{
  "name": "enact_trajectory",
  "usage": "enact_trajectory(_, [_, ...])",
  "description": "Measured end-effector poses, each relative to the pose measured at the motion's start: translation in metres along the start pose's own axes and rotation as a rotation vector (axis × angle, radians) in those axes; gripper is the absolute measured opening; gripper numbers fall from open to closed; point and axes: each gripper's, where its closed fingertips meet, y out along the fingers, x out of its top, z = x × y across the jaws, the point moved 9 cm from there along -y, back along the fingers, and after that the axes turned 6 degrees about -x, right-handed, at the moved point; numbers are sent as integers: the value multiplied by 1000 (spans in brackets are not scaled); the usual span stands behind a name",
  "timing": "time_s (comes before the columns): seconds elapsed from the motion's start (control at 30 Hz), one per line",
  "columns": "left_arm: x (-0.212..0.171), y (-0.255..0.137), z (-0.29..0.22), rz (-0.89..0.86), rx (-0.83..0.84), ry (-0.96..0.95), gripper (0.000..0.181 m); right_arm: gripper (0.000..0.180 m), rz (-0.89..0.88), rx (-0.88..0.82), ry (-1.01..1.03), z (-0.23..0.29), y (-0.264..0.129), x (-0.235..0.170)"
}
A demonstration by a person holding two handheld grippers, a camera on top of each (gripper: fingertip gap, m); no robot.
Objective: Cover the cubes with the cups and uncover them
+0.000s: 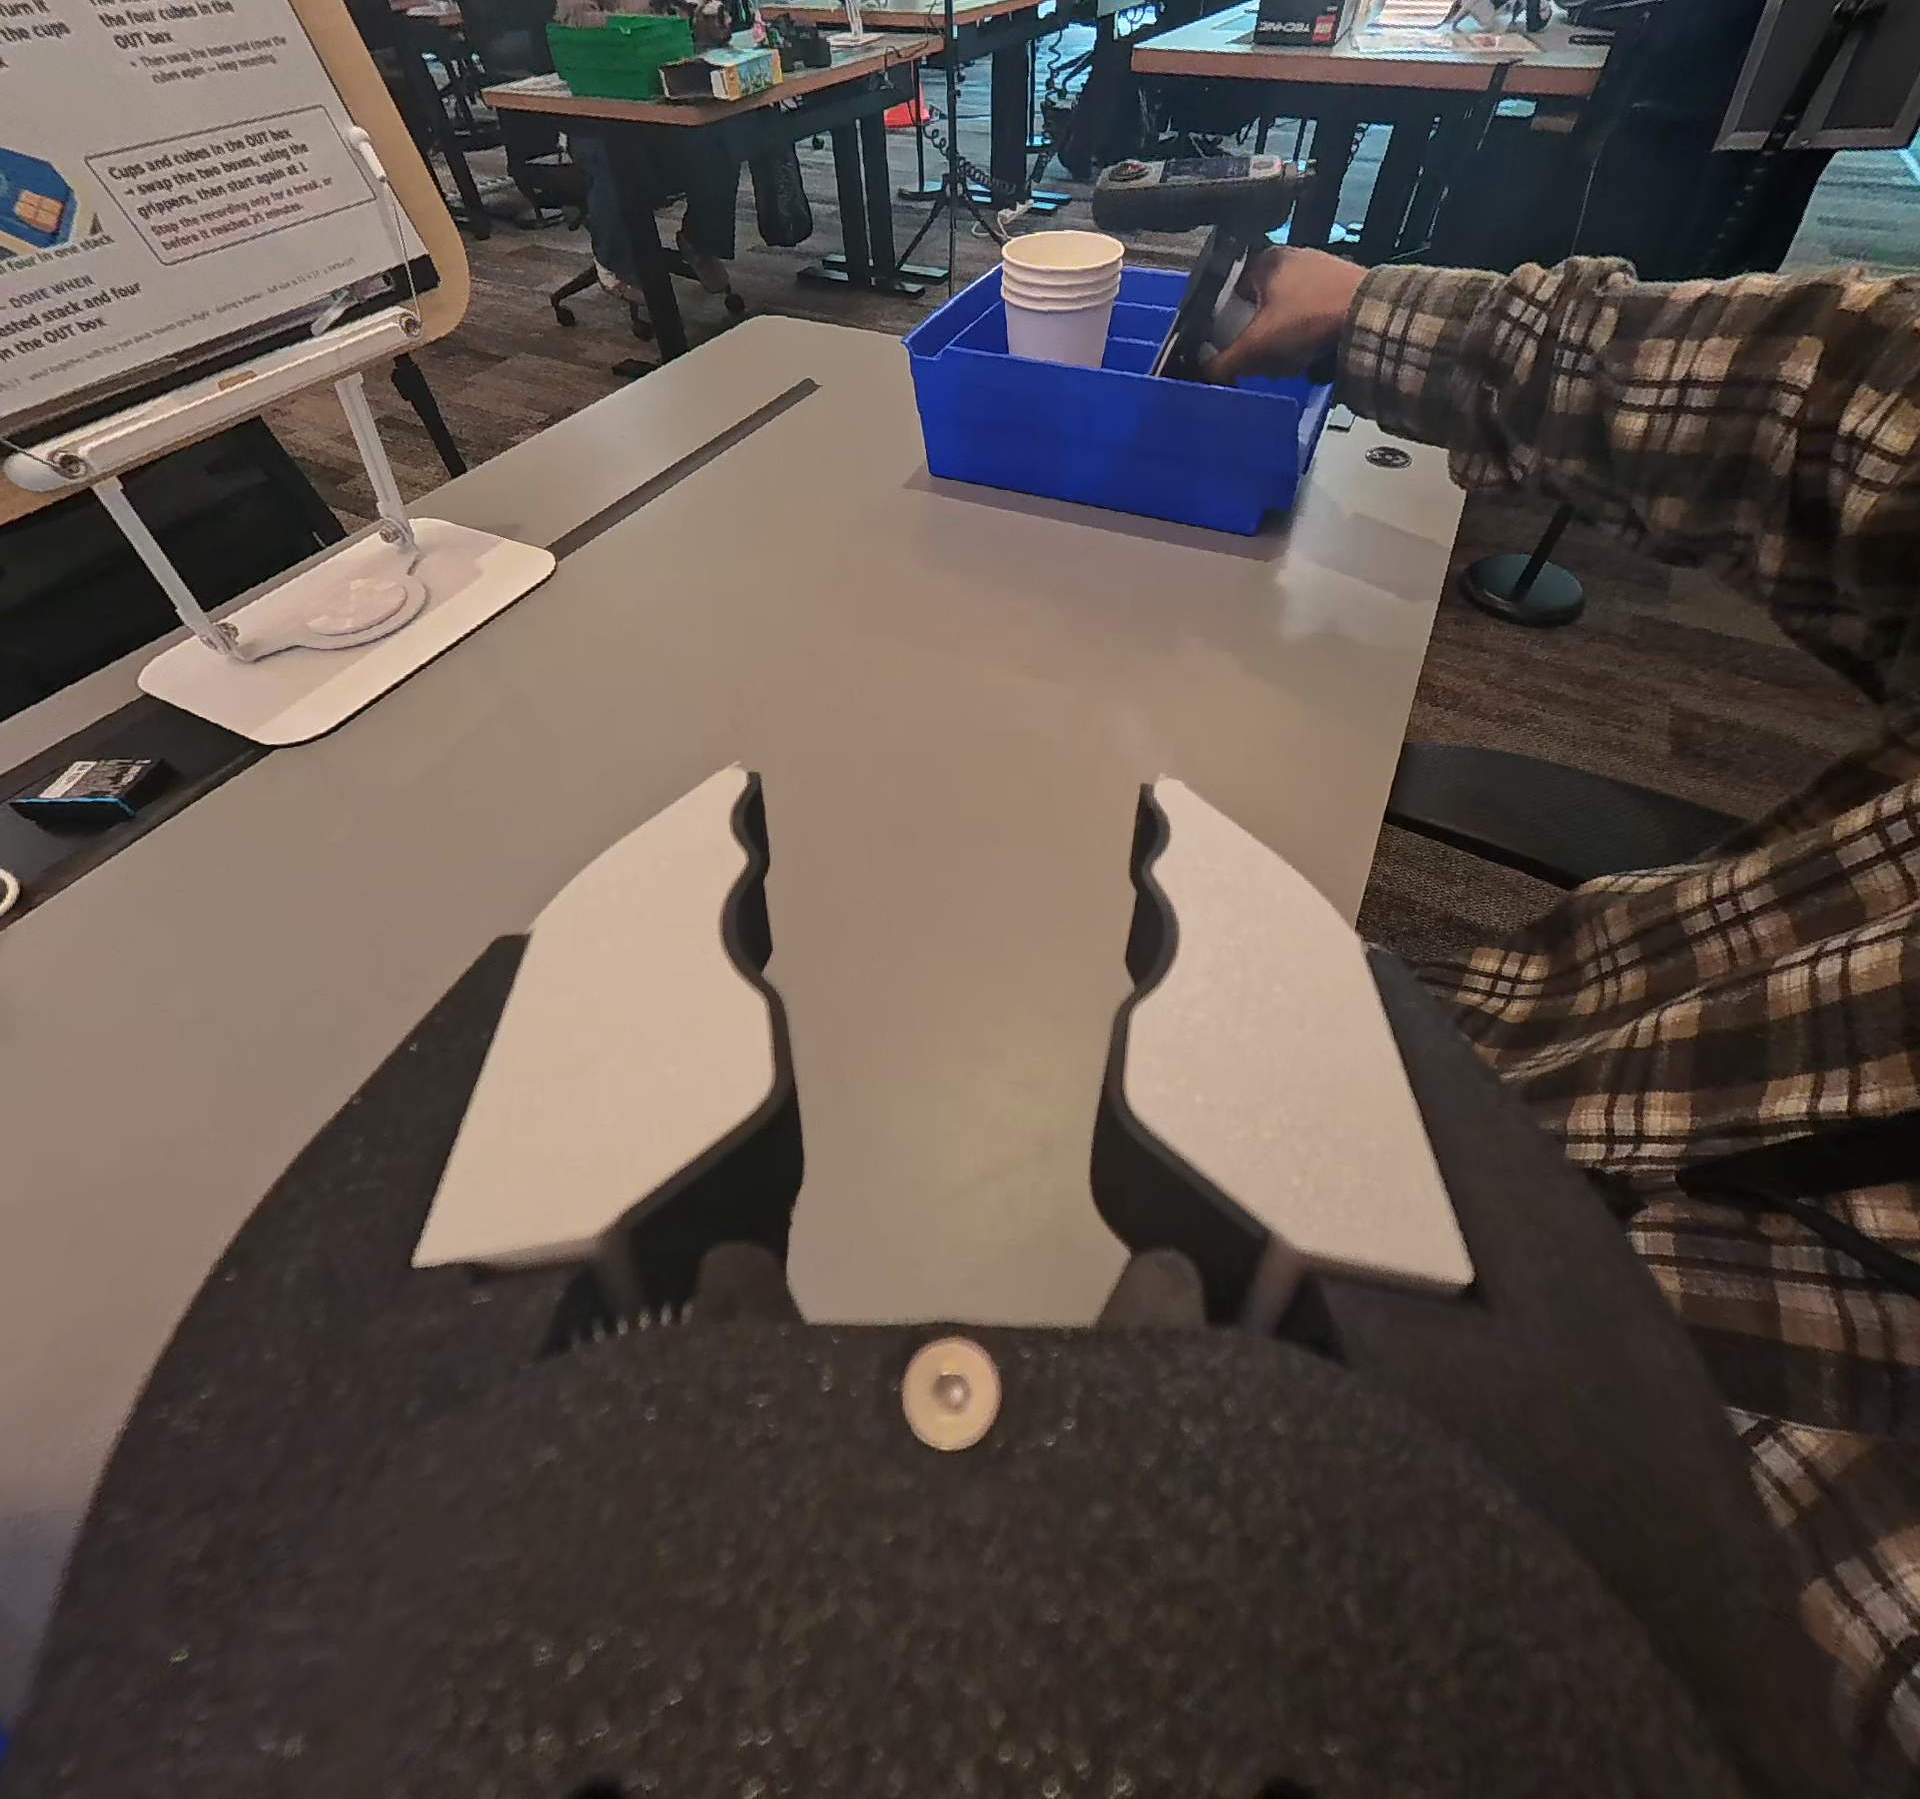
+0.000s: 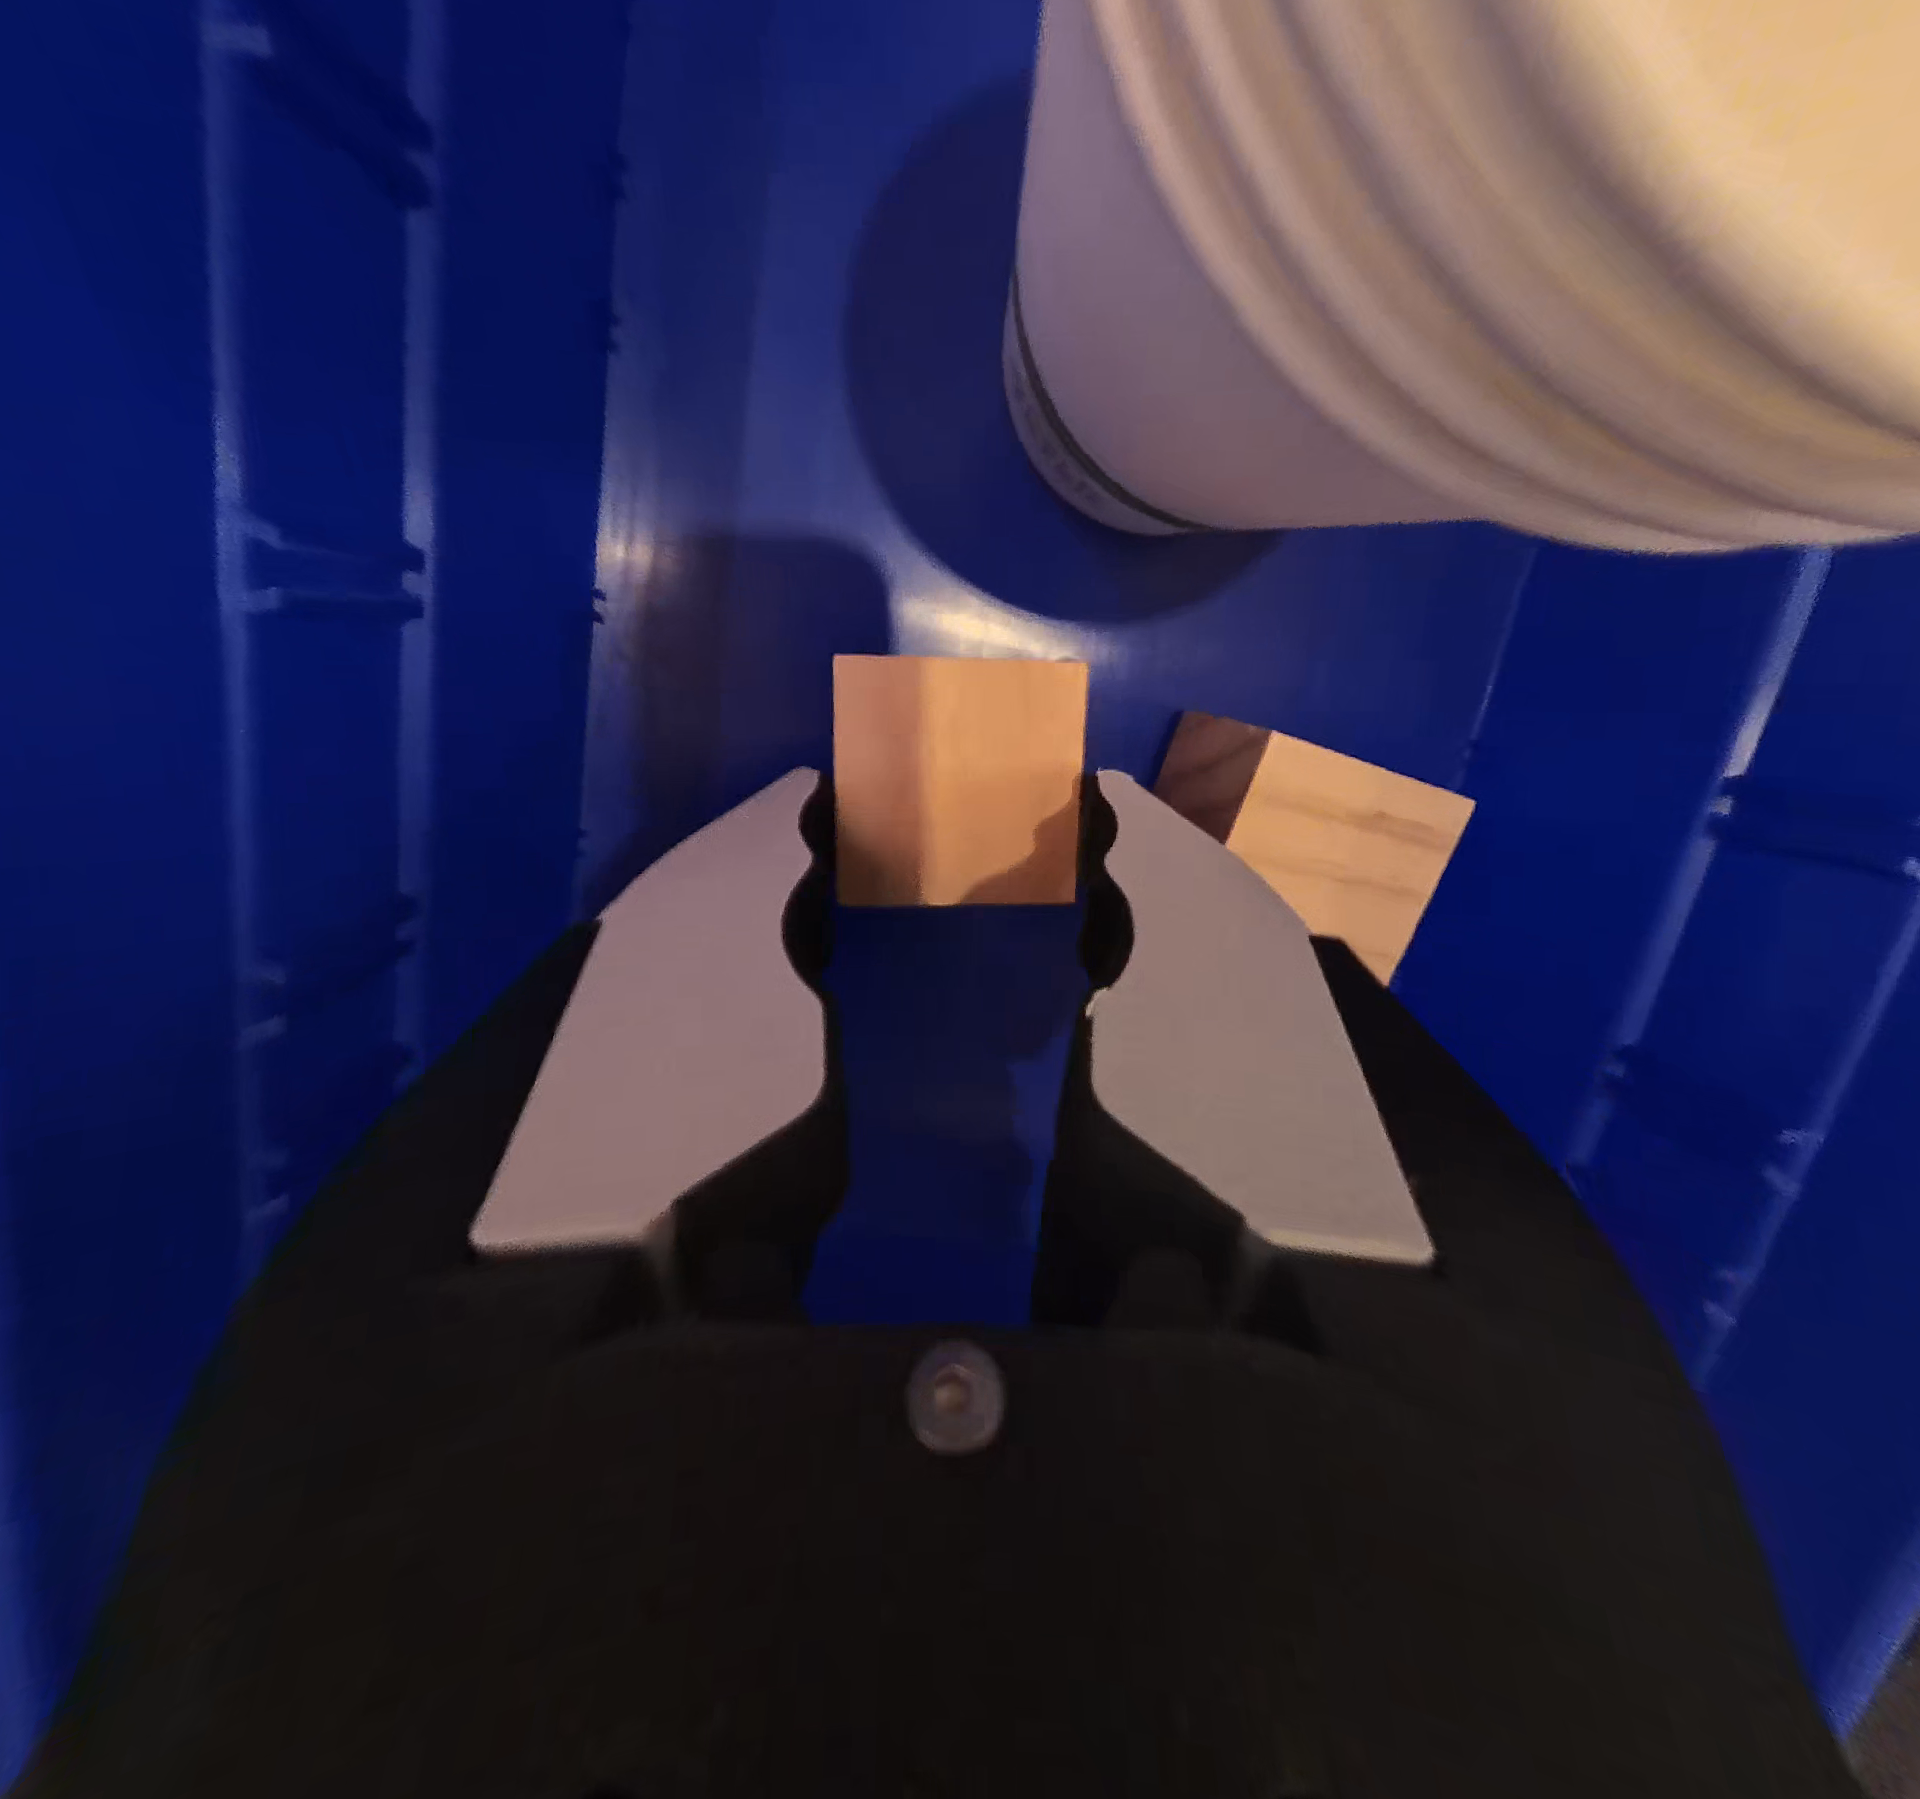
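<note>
Right wrist view, right tongs (image 2: 961,840) clamping wooden cube (image 2: 958,778) inside blue bin (image 2: 416,502), left tongs (image 1: 951,814) wide open, empty, printed instruction board (image 1: 177,108) unquoted.

Right gripper (image 2: 958,819): reached down inside the blue bin (image 2: 416,502), its grey fingers (image 2: 675,1022) set on either side of a wooden cube.
Held cube (image 2: 958,783): sat between the fingertips, touching both black inner pads, its pale faces turned to the camera.
Second cube (image 2: 1340,845): lay tilted on the bin floor just beside the right finger, partly hidden behind it.
Stack of cups (image 2: 1351,243): white paper, nested, standing on the bin floor beyond the cubes, apart from them.
Bin walls: ribbed, blue, rose on both sides.
</note>
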Motion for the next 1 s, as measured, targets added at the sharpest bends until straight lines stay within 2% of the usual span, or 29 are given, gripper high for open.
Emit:
enact_trajectory(0.3, [0, 0, -1, 7, -3, 5, 66, 45, 17, -20, 138, 4, 0, -2])
enact_trajectory(0.37, [1, -2, -1, 2, -1, 4, 66, 68, 7, -16, 156, 3, -3, -1])
enact_trajectory(0.47, [1, -4, -1, -6, 2, 4, 66, 90, -5, 10, 151, 1, -18, 0])
enact_trajectory(0.63, [2, -6, 0, -8, 6, 3, 66, 106, 11, 24, 136, -9, -70, 1])
enact_trajectory(0.67, [2, -6, 0, -8, 7, 4, 66, 111, -6, 18, 135, -10, -85, 4])
enact_trajectory(0.8, [3, -10, 1, -15, 23, 5, 66, 112, -168, -22, 115, -3, -154, 27])
enact_trajectory(0.9, [5, -19, 3, -29, 49, 2, 66, 111, -308, -11, 41, 35, -190, 53])
enact_trajectory(1.0, [7, -33, 6, -64, 80, -9, 66, 108, -414, 52, -150, 109, -195, 82])
